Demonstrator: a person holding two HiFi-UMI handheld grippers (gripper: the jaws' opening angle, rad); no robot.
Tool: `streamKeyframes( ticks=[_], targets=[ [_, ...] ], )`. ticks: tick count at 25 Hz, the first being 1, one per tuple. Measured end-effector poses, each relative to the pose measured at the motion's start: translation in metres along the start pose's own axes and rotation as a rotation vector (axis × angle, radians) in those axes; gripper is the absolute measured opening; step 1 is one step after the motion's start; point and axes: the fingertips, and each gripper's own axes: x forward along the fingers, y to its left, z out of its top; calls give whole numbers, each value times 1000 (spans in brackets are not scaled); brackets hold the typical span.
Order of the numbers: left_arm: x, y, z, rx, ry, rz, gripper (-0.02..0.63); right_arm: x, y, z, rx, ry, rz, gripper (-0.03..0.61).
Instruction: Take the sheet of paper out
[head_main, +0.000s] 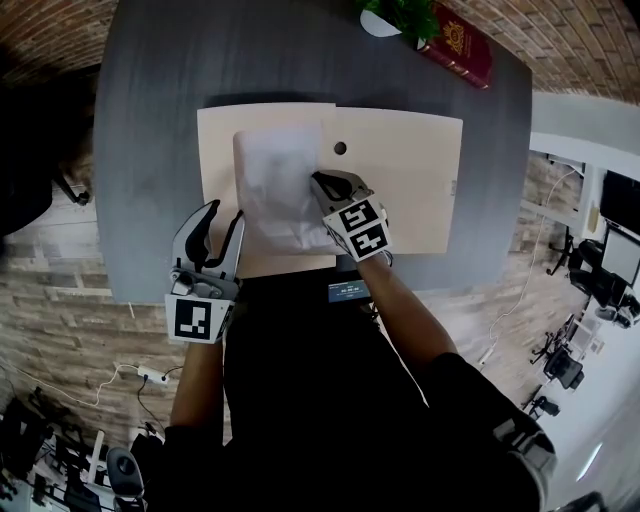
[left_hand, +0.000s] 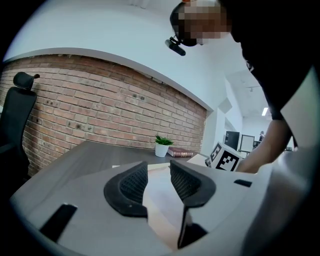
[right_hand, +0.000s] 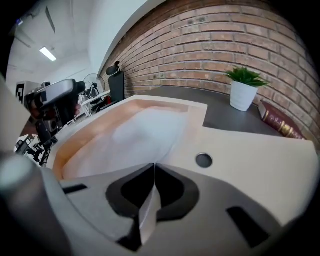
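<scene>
An open beige folder (head_main: 400, 190) lies flat on the dark grey table (head_main: 150, 150). A white sheet of paper (head_main: 275, 185) rests on the folder's left half, slightly crumpled at its near end. My right gripper (head_main: 318, 180) points down at the sheet's right edge and is shut on it; in the right gripper view a thin strip of the sheet (right_hand: 135, 140) runs between the closed jaws of that gripper (right_hand: 152, 167). My left gripper (head_main: 225, 212) hovers at the folder's near left corner, open with nothing held, and its jaws (left_hand: 159, 172) frame the folder's surface.
A round fastener (head_main: 340, 148) sits on the folder's right flap. A potted plant (head_main: 395, 15) and a red book (head_main: 458, 45) stand at the table's far edge. The table's near edge runs just under both grippers. A black chair (left_hand: 15, 115) stands at the left.
</scene>
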Motion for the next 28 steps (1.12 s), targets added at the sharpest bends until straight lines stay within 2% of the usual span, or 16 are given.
streamKeyframes(
  ticks=[11, 17, 28],
  targets=[
    [1, -4, 2, 3, -5, -14, 135, -44, -32, -10, 24, -41, -52, 5],
    [5, -17, 15, 23, -23, -56, 135, -86, -68, -32, 96, -55, -155, 5],
    [-8, -43, 30, 68, -56, -136, 135, -164, -103, -52, 85, -113, -324, 5]
  ],
)
